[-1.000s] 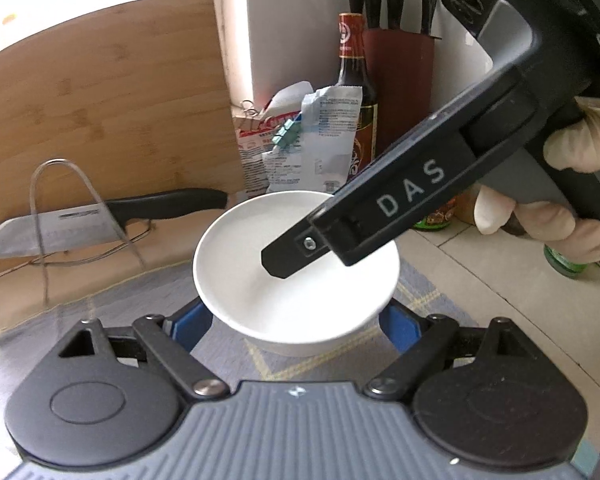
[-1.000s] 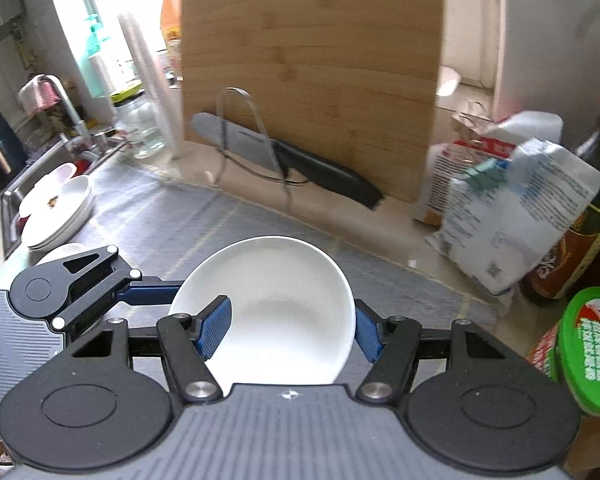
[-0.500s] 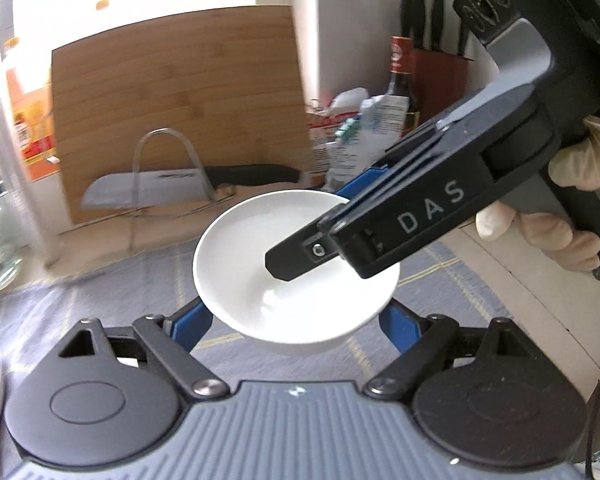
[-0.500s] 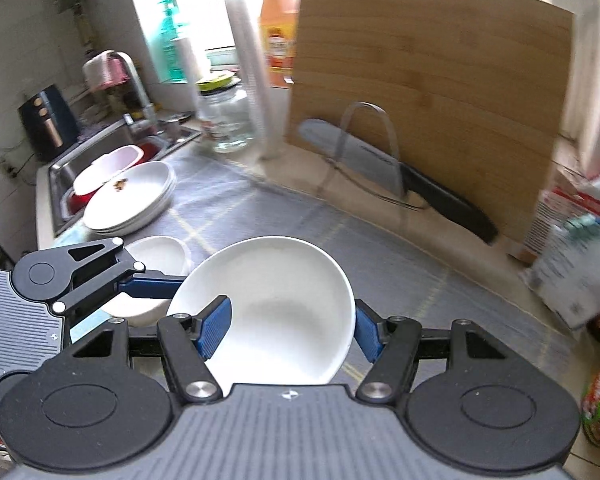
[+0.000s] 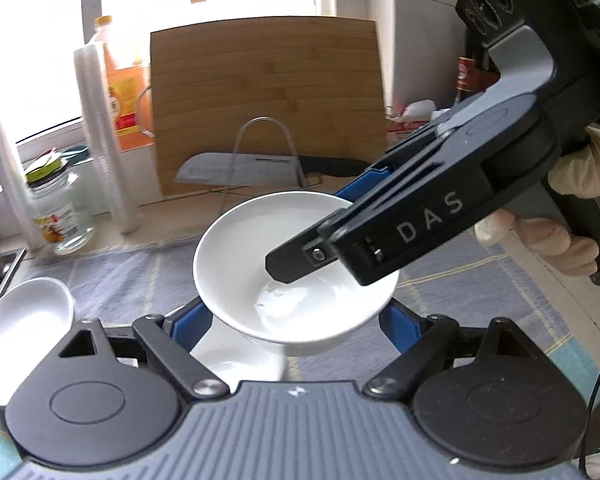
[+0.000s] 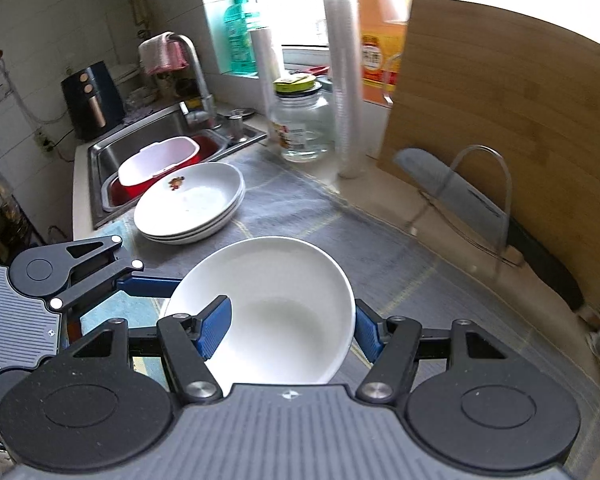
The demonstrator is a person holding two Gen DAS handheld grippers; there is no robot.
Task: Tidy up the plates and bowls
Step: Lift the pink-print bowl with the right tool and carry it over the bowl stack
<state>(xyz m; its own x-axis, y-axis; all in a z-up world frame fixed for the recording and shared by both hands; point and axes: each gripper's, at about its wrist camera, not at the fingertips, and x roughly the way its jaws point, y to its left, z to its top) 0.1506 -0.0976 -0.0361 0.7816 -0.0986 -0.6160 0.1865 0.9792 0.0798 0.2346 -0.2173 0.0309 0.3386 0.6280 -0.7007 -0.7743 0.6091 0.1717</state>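
White bowl (image 5: 296,276) — held off the counter (image 6: 300,208) between both claws, over the grey mat (image 6: 364,252). Left claw (image 5: 296,324): blue pads against the bowl's outer wall on either side, clamped on it from below. Right claw (image 6: 292,324): one blue pad inside the bowl, the other outside, pinched on the rim nearest its own camera; in the left view this claw reaches in from the right, its black finger lying across the bowl's hollow, with a gloved hand (image 5: 540,236) on its handle. Second white bowl (image 5: 236,360) — directly under the held one, partly hidden by the left claw; how far below cannot be told. Stack of white plates (image 6: 192,204) — ahead and left of the right claw, on the mat beside the sink (image 6: 148,144); top plate bears a small reddish mark. Beyond both claws: bamboo cutting board (image 5: 264,100) upright against the wall, a knife (image 5: 260,166) on a wire stand (image 5: 264,152) before it, a glass jar (image 6: 304,128) and a tall sleeve of plastic cups (image 6: 344,80) to its left.
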